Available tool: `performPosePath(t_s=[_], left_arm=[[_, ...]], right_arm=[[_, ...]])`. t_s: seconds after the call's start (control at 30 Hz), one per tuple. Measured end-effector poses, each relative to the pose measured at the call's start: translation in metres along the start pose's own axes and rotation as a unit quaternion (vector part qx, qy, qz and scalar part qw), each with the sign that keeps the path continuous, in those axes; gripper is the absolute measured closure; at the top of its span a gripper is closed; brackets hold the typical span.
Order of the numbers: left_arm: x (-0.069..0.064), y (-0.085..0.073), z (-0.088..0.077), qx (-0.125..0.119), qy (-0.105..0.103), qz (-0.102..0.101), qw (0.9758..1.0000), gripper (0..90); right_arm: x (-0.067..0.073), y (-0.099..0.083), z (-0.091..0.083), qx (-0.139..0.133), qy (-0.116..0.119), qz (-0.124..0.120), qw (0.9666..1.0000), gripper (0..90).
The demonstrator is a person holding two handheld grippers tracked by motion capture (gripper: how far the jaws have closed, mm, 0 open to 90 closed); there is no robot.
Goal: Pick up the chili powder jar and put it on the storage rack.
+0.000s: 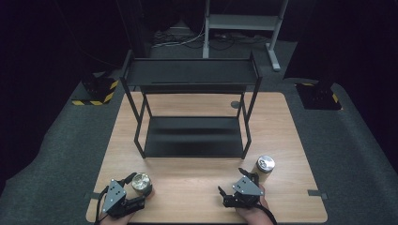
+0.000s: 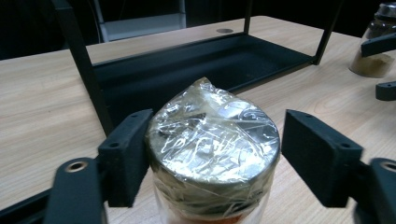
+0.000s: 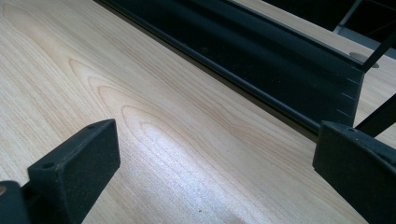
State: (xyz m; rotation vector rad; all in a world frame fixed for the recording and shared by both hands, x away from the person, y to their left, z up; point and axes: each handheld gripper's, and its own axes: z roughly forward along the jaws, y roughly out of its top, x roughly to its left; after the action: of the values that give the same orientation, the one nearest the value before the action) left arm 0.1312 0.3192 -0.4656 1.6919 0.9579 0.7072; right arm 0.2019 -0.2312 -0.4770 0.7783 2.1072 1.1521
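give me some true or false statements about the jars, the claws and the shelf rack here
1. The left claw has a foil-capped jar between its pads. True.
2. The right claw holds the other jar. False: its jaws stand open over bare table, and that jar stands beside it.
3. Both jars sit on the rack. False: both stand on the table in front of it.
4. The rack's shelves carry nothing. True.

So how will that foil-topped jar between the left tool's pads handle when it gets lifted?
The jar is wrapped in crinkled clear film, so the pads may slip on it. It looks like glass with a metal lid, so probably stiff, fairly heavy and breakable. It stands upright on the table; if knocked over, its round body would likely roll.
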Motion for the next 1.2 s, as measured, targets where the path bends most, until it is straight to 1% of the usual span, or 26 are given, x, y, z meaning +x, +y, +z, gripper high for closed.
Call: performPosePath(t_s=[0.1, 0.13, 0.2, 0.23, 0.4, 0.73, 0.87, 0.97, 1.07, 1.1, 1.13, 1.17, 1.2], left_arm=[[0.002, -0.001, -0.002, -0.002, 0.002, -0.006, 1.0000, 33.6], [0.002, -0.001, -0.002, -0.002, 0.002, -0.006, 1.0000, 34.0], [0.003, -0.002, -0.002, -0.003, 0.000, -0.008, 1.0000, 34.1], [0.002, -0.002, -0.002, -0.002, 0.002, -0.005, 1.0000, 34.1], [0.002, -0.002, -0.002, -0.003, 0.001, -0.010, 0.9999, 34.5], [0.000, 0.000, -0.001, -0.003, 0.004, -0.006, 1.0000, 34.7], [0.001, 0.005, -0.001, -0.008, 0.001, -0.005, 1.0000, 34.8], [0.000, 0.012, -0.001, -0.012, 0.001, -0.002, 0.9999, 34.8], [0.001, 0.016, -0.001, -0.016, 0.000, -0.005, 0.9999, 34.8], [0.001, 0.022, 0.000, -0.019, -0.001, -0.003, 0.9998, 34.8], [0.001, 0.022, 0.000, -0.019, -0.001, -0.003, 0.9998, 34.8], [0.001, 0.028, 0.000, -0.020, 0.000, 0.002, 0.9998, 34.8], [0.002, 0.031, 0.001, -0.022, -0.001, 0.003, 0.9997, 34.8]], right_arm=[[0.000, 0.000, 0.000, -0.001, 0.000, 0.000, 1.0000, 0.0], [0.000, 0.000, 0.000, -0.001, 0.000, 0.001, 1.0000, 0.0], [0.000, 0.000, 0.000, -0.001, 0.001, 0.001, 1.0000, 0.0], [-0.001, 0.000, 0.000, 0.000, 0.001, 0.001, 1.0000, 0.0], [-0.001, 0.000, 0.000, -0.001, 0.001, 0.003, 1.0000, 0.0], [-0.001, 0.000, 0.000, -0.001, 0.002, 0.002, 1.0000, 0.0], [-0.001, 0.000, 0.000, -0.001, 0.002, 0.001, 1.0000, 0.0], [-0.001, 0.000, 0.000, -0.001, 0.001, 0.001, 1.0000, 0.0], [-0.001, 0.000, 0.000, -0.001, 0.001, 0.002, 1.0000, 0.0], [0.000, -0.001, 0.000, -0.001, 0.001, 0.002, 1.0000, 0.0], [0.000, -0.001, 0.000, -0.001, 0.001, 0.002, 1.0000, 0.0], [-0.001, 0.000, 0.000, -0.001, 0.001, 0.002, 1.0000, 0.0], [-0.001, 0.000, 0.000, -0.001, 0.001, 0.003, 1.0000, 0.0]])
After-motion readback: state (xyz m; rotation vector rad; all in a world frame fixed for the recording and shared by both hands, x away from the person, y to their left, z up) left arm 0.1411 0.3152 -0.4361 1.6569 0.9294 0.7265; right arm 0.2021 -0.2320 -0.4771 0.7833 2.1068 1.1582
